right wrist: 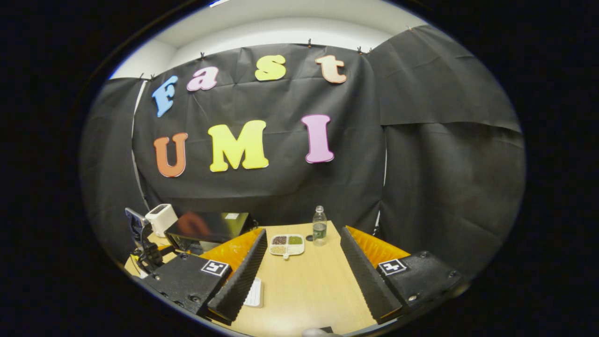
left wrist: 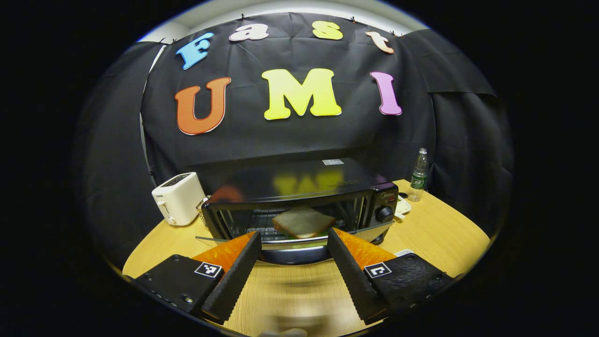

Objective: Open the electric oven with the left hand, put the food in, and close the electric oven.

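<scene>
Currently the oven (left wrist: pixel 299 201) stands on the bench (left wrist: pixel 421 234), door partly lowered, bread slice (left wrist: pixel 303 222) on its rack. Left gripper (left wrist: pixel 294 243) spread, holding nothing, just before the door. Right gripper (right wrist: pixel 303 243) spread, empty, over the bench.

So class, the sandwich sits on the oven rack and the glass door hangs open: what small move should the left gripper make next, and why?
Probably bring the left gripper forward and under the front edge of the open door, then lift it shut. The sandwich already lies on the rack inside the oven, the left gripper is open and holds nothing, so only closing seems to remain.
</scene>
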Tool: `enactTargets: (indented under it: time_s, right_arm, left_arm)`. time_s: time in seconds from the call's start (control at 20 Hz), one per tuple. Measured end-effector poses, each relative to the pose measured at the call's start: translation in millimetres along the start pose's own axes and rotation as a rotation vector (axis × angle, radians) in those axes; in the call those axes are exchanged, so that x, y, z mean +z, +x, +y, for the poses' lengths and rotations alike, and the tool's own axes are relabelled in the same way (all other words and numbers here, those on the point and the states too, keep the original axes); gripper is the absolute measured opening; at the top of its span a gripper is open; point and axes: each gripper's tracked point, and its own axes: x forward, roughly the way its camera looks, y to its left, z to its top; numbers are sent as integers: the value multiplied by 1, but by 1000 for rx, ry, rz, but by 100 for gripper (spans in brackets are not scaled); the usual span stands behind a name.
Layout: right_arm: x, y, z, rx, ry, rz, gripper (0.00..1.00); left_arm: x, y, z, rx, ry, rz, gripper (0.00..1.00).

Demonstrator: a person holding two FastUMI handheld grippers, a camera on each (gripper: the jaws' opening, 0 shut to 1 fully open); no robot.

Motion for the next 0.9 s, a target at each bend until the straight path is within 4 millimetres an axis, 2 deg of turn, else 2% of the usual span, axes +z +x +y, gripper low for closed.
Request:
enactTargets:
  time_s: [0.35,0.7,0.85,0.9]
  right_arm:
    - [-2,6,-1,-9,4,8,95]
    - [0,16,2,-7,2,15,95]
    - [1,19,5,-3,2,15,96]
    - [3,19,6,0,0,11,95]
  left_arm:
    - [23,30,5,27,-2,-30,95]
    - [33,54,6,33,10,-36,95]
    - [31,52,10,45,2,-28,95]
    - [36,49,12,48,-2,-39,96]
